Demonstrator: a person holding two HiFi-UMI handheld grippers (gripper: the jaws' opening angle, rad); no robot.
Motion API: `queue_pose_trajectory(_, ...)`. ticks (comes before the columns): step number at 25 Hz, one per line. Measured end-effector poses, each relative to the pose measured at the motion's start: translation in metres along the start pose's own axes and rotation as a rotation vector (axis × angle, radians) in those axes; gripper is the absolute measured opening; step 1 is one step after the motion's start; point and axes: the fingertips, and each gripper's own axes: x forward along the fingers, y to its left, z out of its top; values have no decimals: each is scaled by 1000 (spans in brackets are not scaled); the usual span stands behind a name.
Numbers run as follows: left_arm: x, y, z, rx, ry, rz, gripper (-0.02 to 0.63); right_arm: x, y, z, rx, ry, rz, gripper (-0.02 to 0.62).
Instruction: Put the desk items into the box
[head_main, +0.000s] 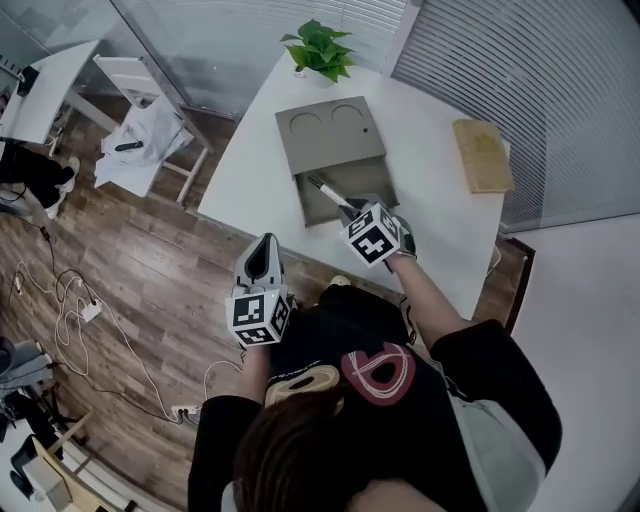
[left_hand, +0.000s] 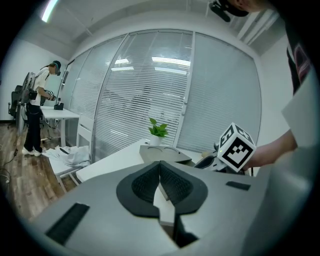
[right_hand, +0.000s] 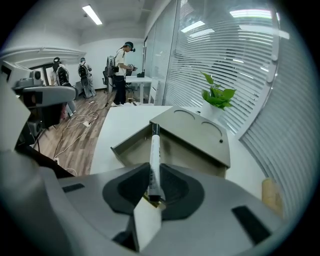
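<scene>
Pinching one white marker (right_hand: 153, 150) near its lower end, the fingers (right_hand: 131, 189) of the right gripper (right_hand: 152, 176) hold it clenched between them. Its black-capped tip reaches out past them over the open compartment of the single grey box (right_hand: 200, 131). From the head view, this gripper hangs over the compartment's near edge and hides part of the inside. The marker's bottom end is lost between the pads. The left gripper (left_hand: 160, 172) is off the tabletop (head_main: 430, 205) over the wooden floor (head_main: 130, 270), with its fingers (left_hand: 145, 182) pressed together on nothing. The box lid bears two round recesses (head_main: 302, 124). One potted plant (head_main: 320, 48) stands at the far end. One tan slab (head_main: 482, 155) lies apart to the right, and I cannot tell what it is.
</scene>
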Motion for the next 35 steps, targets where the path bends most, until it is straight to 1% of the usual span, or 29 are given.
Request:
queue_pose_trajectory(7, -5, 8, 0, -16, -6, 43, 18, 10, 5, 3, -38, 23, 29, 74)
queue_pose_trajectory(16, -8, 13, -7, -38, -1, 92, 18, 21, -6, 3, -71, 47, 27, 75)
queue_pose_trajectory(23, -18, 27, -7, -55, -4, 155, 18, 32, -8, 3, -101, 72, 39, 74)
queue_pose_trajectory(30, -18, 29, -7, -52, 6, 169, 18, 42, -8, 10, -99, 72, 45, 75)
queue_pose_trajectory(35, -17, 34, -6, -53, 5, 191, 18, 49, -8, 7, -119, 85, 54, 75)
